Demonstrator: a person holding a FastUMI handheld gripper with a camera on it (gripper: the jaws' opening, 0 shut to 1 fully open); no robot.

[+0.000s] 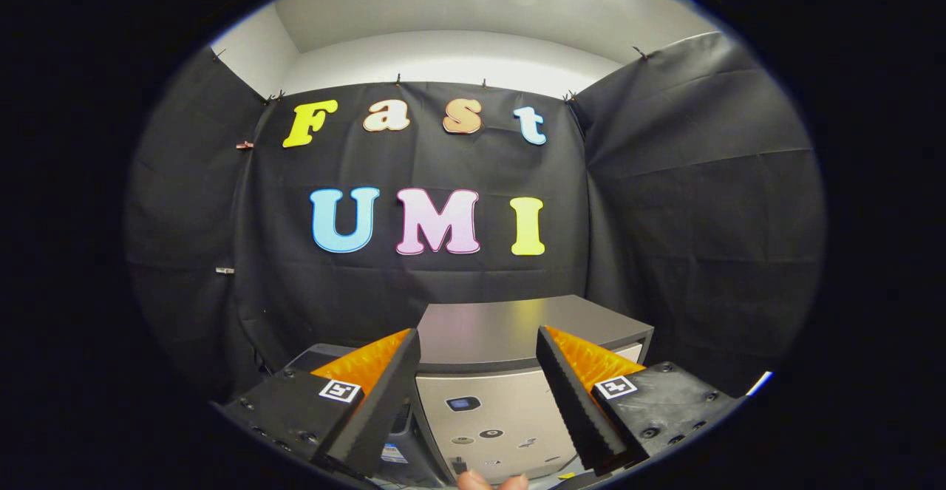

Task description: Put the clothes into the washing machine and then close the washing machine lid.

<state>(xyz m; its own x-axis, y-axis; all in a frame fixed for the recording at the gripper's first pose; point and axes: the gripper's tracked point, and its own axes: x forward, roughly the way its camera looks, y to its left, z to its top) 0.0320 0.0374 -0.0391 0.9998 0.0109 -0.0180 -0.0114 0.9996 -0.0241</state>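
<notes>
The gripper [479, 342] holds its fingers wide apart and empty before the washing machine [510, 372], whose control-panel labels are unreadable.

Nothing legible: coded tags [340, 391] top parted jaws; washing machine stickers [491, 433] blurred.

Gripper view faces the washing machine [510, 372] front — seemingly near.

A dark grey matt lid [510, 331] is seen on the washing machine [488, 416], above a light silver-grey front panel marked with small dark round spots and one small blue-lit rectangle. Black cloth [695, 202], plain and creased, is noted on the booth walls, with white wall and ceiling [443, 24] above.
</notes>
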